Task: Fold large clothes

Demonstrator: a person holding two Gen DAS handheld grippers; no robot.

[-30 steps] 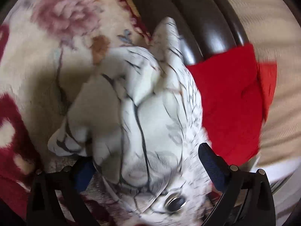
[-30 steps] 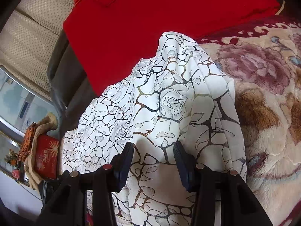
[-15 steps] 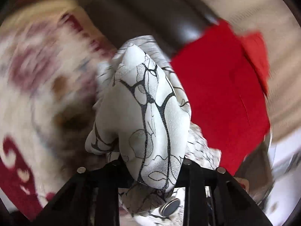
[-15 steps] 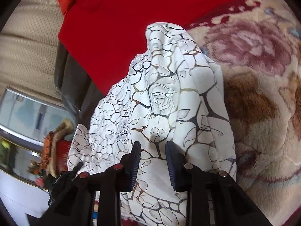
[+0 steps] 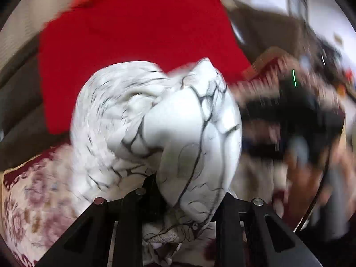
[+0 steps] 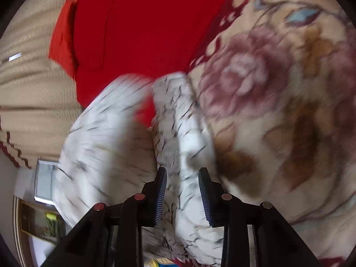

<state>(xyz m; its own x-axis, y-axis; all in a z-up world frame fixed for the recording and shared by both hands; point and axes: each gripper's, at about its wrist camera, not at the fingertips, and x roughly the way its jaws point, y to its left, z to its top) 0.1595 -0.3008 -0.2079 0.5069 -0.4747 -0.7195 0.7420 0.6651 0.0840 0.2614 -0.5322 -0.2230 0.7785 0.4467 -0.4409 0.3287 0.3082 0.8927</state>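
- Both cams have swung since 0.5 s ago: red cloth (image 5: 138, 33) now fills the far part of the left wrist view, dark sofa back gone from centre, both views blurred w/ motion.
- White garment w/ black crackle print (image 5: 195, 133) is bunched up, lifted off the floral blanket (image 6: 289, 111), hanging between the two grippers.
- Left gripper (image 5: 189, 191): fingers closed tight on a fat fold of the garment; fabric bulges out over them, pads hidden.
- Right gripper (image 6: 182, 191): blue ribbed pads (image 6: 161, 191) narrowly apart, a thick fold of garment clamped between.
- Right wrist view: garment (image 6: 106, 146) splits in two lobes, red cloth showing in the gap.
- Beige textured cushion (image 6: 33, 89) far left.
- Right side of left wrist view: dark blurred clutter, can't tell what.
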